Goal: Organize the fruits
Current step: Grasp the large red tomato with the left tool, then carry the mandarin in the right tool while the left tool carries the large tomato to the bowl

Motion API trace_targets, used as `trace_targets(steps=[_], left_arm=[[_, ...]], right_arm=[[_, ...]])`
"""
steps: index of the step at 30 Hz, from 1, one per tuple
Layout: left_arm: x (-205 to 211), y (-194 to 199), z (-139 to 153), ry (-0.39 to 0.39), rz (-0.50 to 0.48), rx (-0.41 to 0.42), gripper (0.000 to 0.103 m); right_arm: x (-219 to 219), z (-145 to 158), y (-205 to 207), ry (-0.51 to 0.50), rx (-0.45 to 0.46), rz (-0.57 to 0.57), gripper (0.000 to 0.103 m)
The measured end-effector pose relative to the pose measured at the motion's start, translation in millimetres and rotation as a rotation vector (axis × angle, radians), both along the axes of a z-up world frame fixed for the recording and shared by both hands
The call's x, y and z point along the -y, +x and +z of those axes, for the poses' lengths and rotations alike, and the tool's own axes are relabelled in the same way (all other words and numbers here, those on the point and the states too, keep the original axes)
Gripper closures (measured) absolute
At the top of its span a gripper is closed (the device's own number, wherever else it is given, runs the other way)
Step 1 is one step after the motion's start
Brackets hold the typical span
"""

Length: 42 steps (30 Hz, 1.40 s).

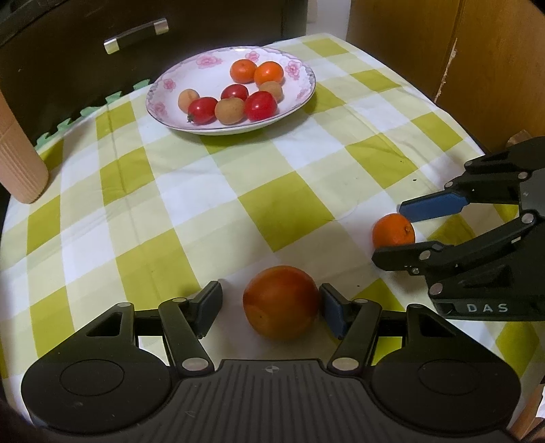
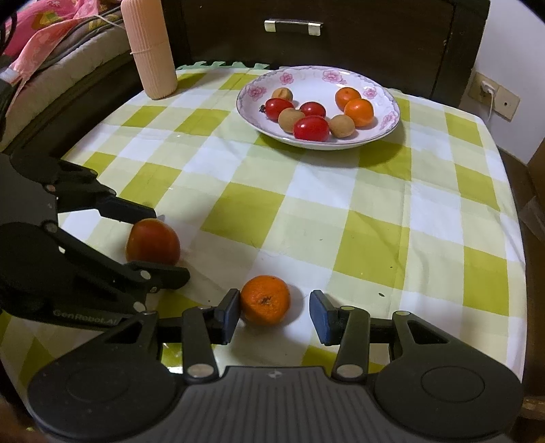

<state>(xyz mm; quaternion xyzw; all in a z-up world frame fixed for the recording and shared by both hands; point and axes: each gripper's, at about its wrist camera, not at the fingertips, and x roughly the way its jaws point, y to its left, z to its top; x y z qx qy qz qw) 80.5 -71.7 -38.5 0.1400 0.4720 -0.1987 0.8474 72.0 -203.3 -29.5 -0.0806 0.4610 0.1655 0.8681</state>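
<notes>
green-and-white checked cloth [image 1: 259,204] covers the table under my two grippers. my left gripper [image 1: 270,306] is spread wide around a big red tomato [image 1: 281,301], right pad touching it, left pad apart. my right gripper [image 2: 272,315] is also spread, left pad against a small orange [image 2: 265,300]. floral plate [image 2: 385,102] at the far side holds tomatoes, oranges and tan fruits.

Checked tablecloth [image 1: 211,191] matt woven cloth, faint creases. Plate [image 1: 160,102] at 12 o'clock glossy glazed ceramic, floral rim. Cherry tomatoes [image 1: 260,105] shiny smooth; mandarin [image 2: 265,300] dull, pitted peel. Large tomato [image 1: 281,301] smooth, soft sheen. Cabinet [image 2: 374,54] dark wood, metal handle [image 2: 293,25]. Ribbed bottle [image 2: 150,47] matt plastic.
</notes>
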Motion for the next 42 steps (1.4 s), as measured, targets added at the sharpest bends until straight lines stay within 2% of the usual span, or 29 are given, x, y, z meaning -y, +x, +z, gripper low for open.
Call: trace_targets(steps=[2,4,6,7,18,42], left_arm=[[0,0,0,-0.002,0.000,0.002,0.035],[-1,0,0,-0.004,0.002,0.008,0.039],[-1,-1,1,-0.014,0.002,0.006,0.050],[-1,-1,2,-0.018,0.002,0.004,0.051],[1,2,6,-0.040,0.023,-0.022,0.052],[3,28,33,-0.102,0.092,0.046,0.052]], right_arm=[[-2,0,1,-0.017,0.003,0.003,0.062],[-4,0,1,-0.028,0.005,0.002,0.073],[-6,0,1,-0.033,0.007,0.004,0.073],[-6,0,1,-0.033,0.006,0.005,0.073],[-4,6,2,-0.013,0.018,-0.009,0.073],[3,29,25,0.049,0.076,-0.106,0.073]])
